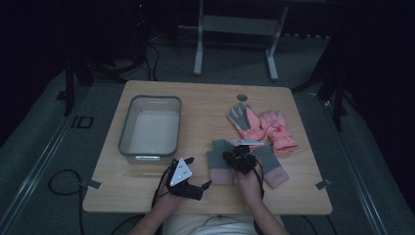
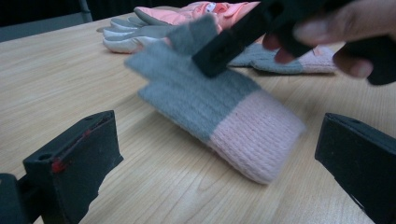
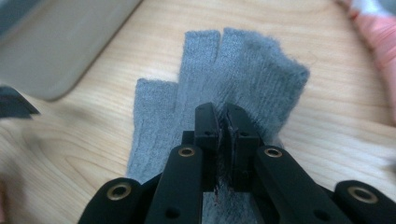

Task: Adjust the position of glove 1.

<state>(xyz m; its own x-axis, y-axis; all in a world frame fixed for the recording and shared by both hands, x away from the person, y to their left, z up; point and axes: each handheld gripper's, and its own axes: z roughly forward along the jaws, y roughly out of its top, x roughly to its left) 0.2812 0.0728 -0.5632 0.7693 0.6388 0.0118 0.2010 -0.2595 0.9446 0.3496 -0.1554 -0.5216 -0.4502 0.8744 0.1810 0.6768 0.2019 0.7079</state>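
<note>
Right gripper [image 3: 222, 140], jaws pinching the grey-and-pink knitted fingerless glove [image 2: 210, 105] mid-palm, lifts it off the wooden worktop [image 1: 205, 103]; left gripper [image 2: 210, 186], jaws spread, has the pink cuff between them; likely next: close on cuff.

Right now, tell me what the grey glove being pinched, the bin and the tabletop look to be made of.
Grey glove: knitted yarn, likely wool or acrylic; ribbed stitches, fuzzy nap and a pink ribbed cuff show. The right gripper pinches its fabric.
Bin: probably moulded plastic, grey and faintly translucent, with smooth walls and rounded corners.
Tabletop: light wood or wood-look laminate; grain lines show, matte finish.
</note>
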